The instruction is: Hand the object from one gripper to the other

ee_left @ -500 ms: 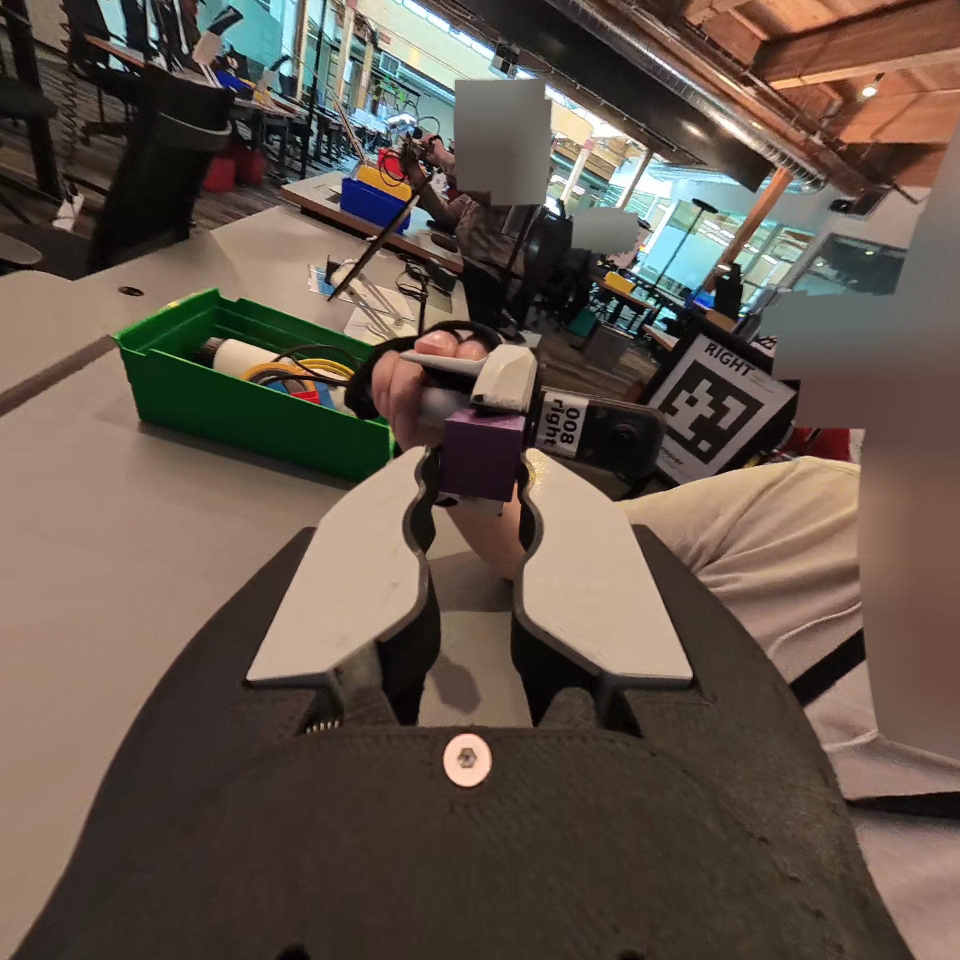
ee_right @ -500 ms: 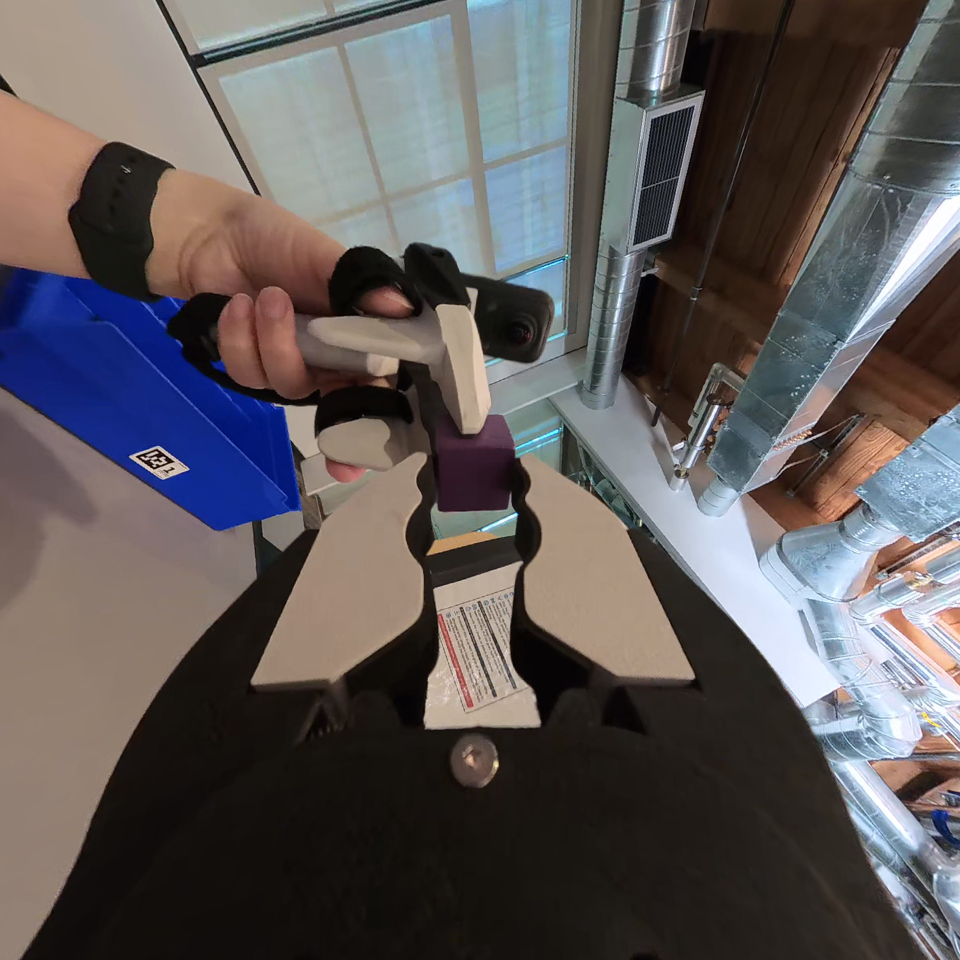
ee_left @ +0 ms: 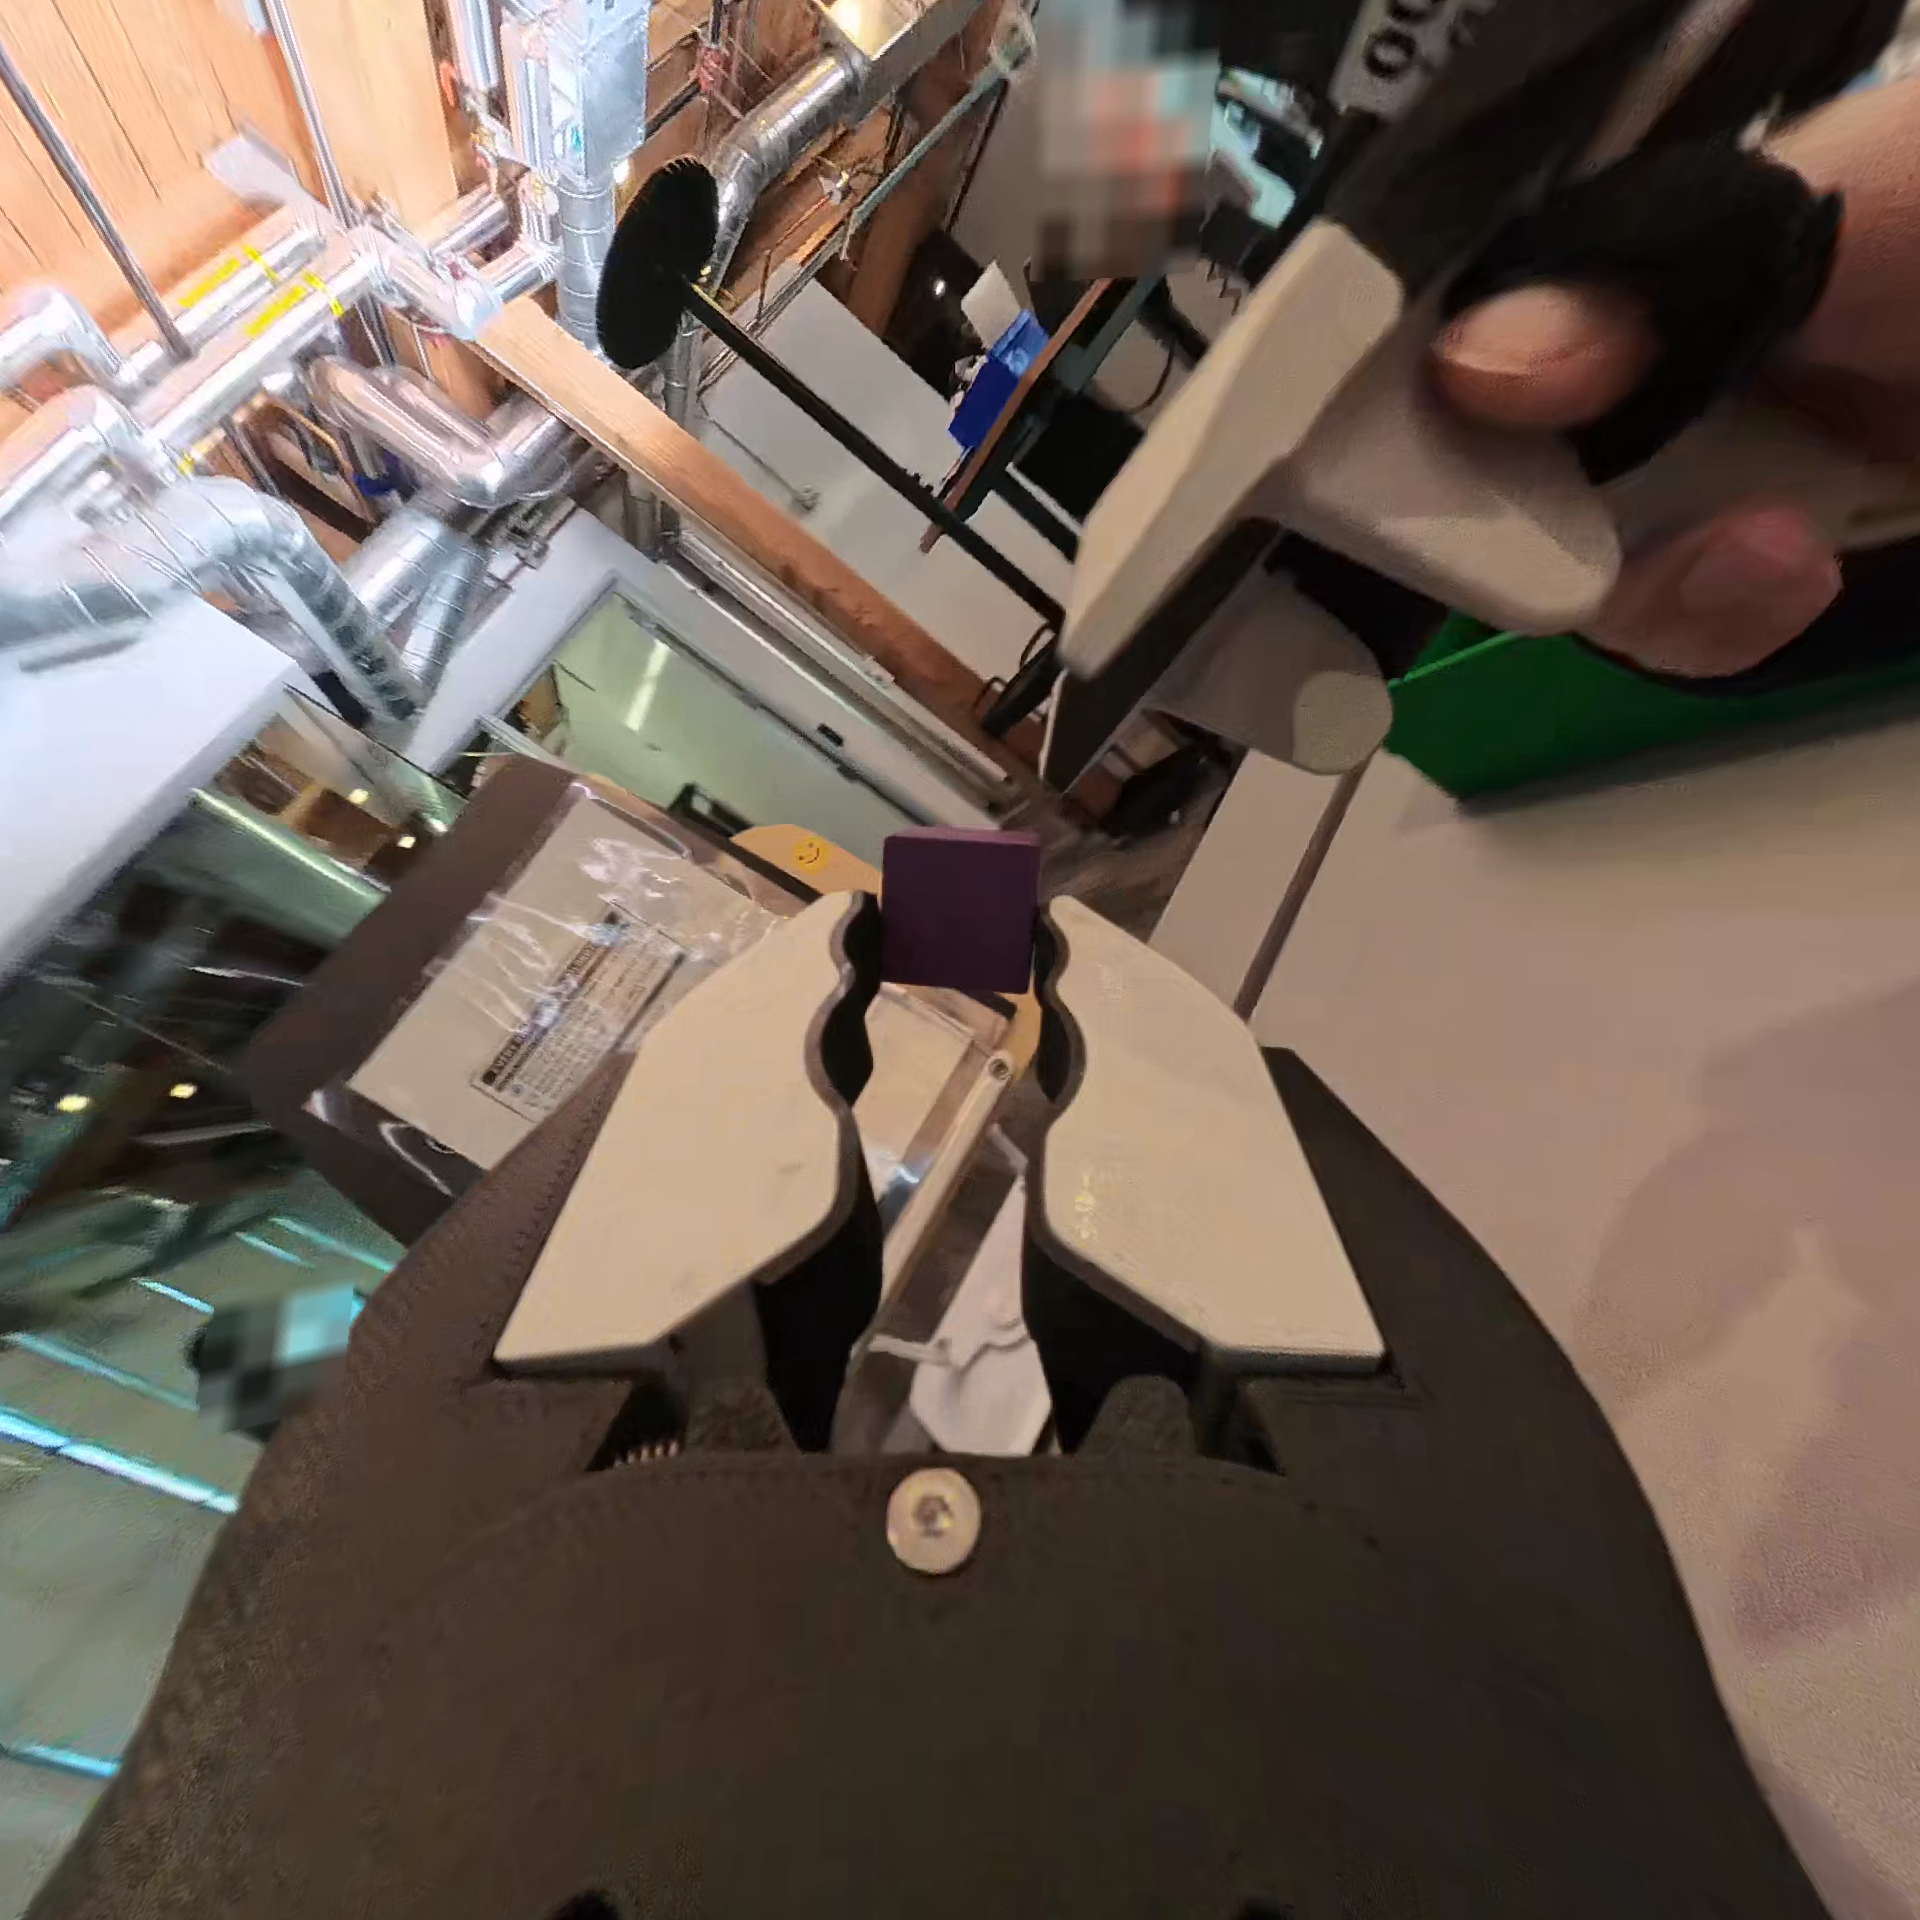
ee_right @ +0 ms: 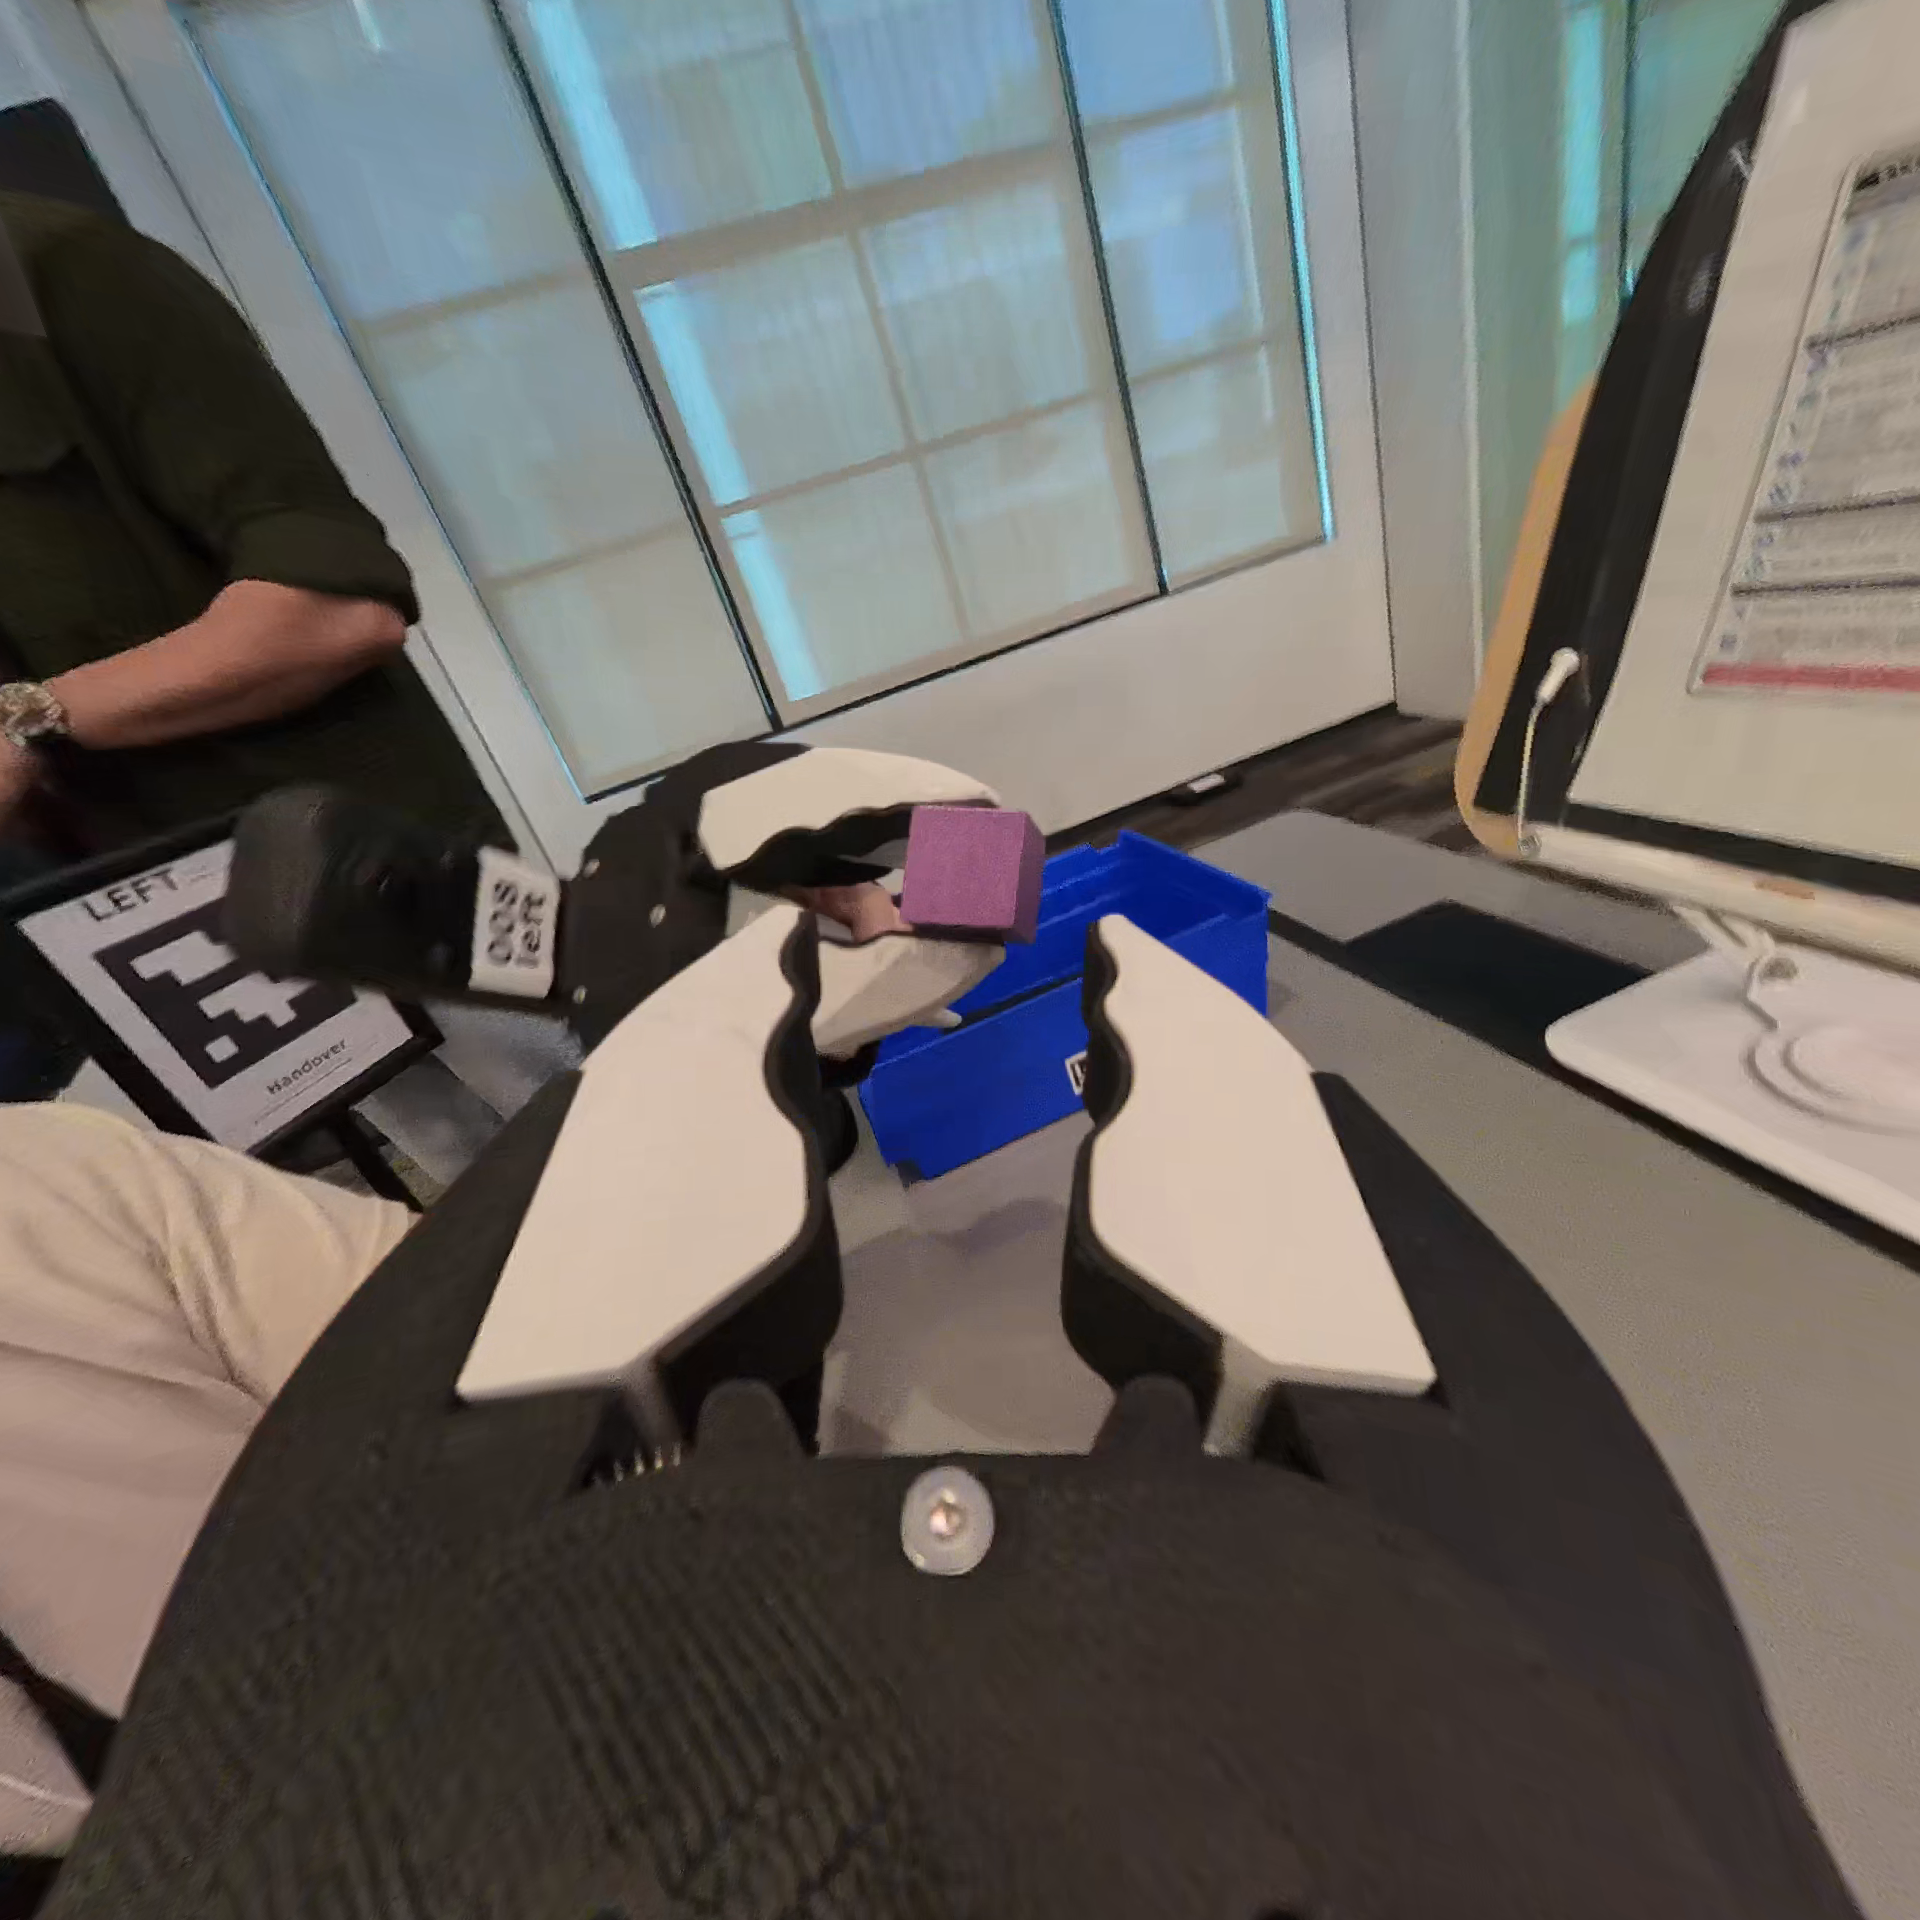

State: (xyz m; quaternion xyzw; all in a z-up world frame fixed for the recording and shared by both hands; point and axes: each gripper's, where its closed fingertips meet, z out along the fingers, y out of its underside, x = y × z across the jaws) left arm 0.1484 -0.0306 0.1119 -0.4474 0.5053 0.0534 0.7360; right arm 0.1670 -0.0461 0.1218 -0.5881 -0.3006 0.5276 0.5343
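One purple cube [ee_left: 958, 912], now pinched only by my left gripper [ee_left: 948, 935]; my right gripper [ee_right: 948, 940] had let go, jaws wide.

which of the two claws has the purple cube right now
The left claw: it is shut on the purple cube at its fingertips. The right claw stands open and empty, apart from the cube.

The green bin [ee_left: 1621, 717] is cut off by the picture's edge; the blue bin [ee_right: 1174, 914] sits partly hidden behind the right tool [ee_right: 951, 961].
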